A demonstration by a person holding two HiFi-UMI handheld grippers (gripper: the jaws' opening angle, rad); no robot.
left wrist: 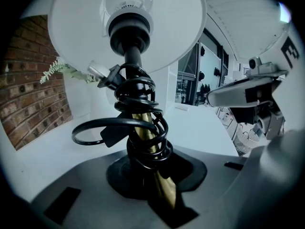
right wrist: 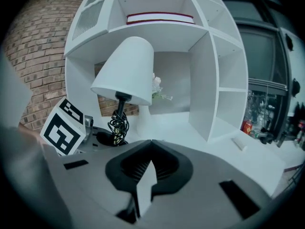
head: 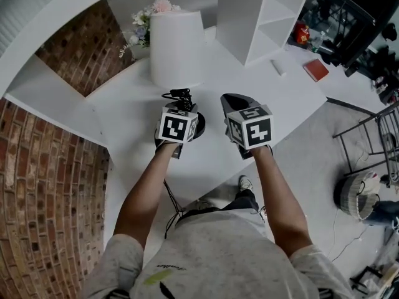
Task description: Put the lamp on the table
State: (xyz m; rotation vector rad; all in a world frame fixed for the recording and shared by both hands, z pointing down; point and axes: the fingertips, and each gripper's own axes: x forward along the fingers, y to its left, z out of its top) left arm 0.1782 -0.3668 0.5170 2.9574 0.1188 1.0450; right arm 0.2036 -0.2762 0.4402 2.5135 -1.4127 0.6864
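Where the lamp (head: 176, 45) is: over the white table (head: 293, 98), in front of the shelf unit (right wrist: 205, 80), held roughly upright; whether its base touches the tabletop I cannot tell.
Left gripper (left wrist: 147, 163): jaws closed on the lamp's brass stem (left wrist: 164, 191), low down, just under the coiled cord.
Cord (left wrist: 143, 94): black, wound round the stem in several loops, with one loop sticking out to the side.
Shade (left wrist: 128, 27): white, directly above the left gripper.
Right gripper (right wrist: 151, 144): jaws narrow, tips together, nothing between them; just beside the left gripper, apart from the lamp.
Flowers (head: 146, 20): behind the shade, by the brick wall.
Red book (head: 315, 70): on the table's far right, well apart from the lamp.
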